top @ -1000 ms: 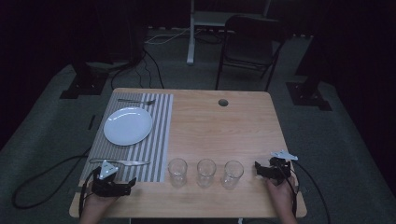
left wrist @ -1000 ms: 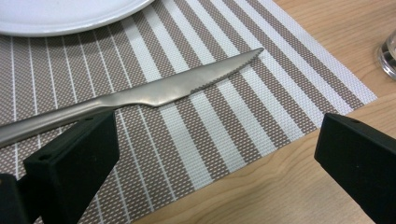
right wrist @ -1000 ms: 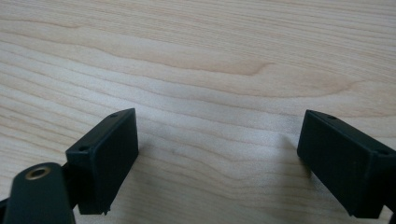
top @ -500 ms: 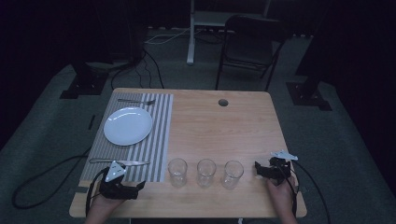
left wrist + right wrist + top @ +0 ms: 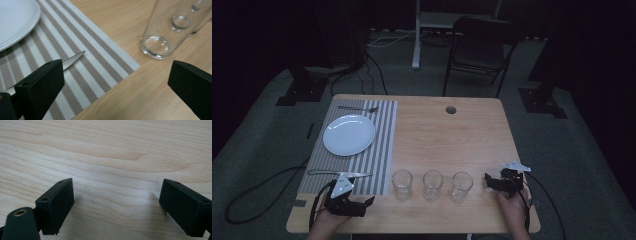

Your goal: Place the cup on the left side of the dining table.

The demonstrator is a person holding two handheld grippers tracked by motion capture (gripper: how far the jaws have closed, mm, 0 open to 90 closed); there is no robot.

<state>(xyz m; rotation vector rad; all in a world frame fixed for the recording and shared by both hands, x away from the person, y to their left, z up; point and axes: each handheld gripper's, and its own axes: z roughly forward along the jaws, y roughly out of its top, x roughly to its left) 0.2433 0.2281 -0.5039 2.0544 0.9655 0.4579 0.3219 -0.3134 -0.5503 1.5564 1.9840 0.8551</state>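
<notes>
Three empty clear glasses [image 5: 402, 184] [image 5: 432, 184] [image 5: 461, 186] stand in a row near the table's front edge. To their left lies a striped placemat [image 5: 379, 150] with a white plate [image 5: 349, 134], a fork [image 5: 357, 108] at its far edge and a knife [image 5: 339, 173] at its near edge. My left gripper [image 5: 366, 205] rests at the front left, open, pointing right toward the glasses. In the left gripper view its jaws [image 5: 116, 82] frame the placemat corner [image 5: 100, 57], the knife tip [image 5: 73, 59] and the nearest glass [image 5: 156, 37]. My right gripper [image 5: 488, 182] is open, just right of the third glass, over bare wood [image 5: 116, 202].
The wooden table [image 5: 452, 140] has a round cable hole [image 5: 450, 109] near its far edge. A dark chair [image 5: 479, 45] stands behind the table. Cables trail on the carpet to the left [image 5: 262, 192]. The table's middle and right are bare wood.
My left gripper has slid a little to the right and toward the front edge, off the placemat's near corner. The right gripper has stayed put.
</notes>
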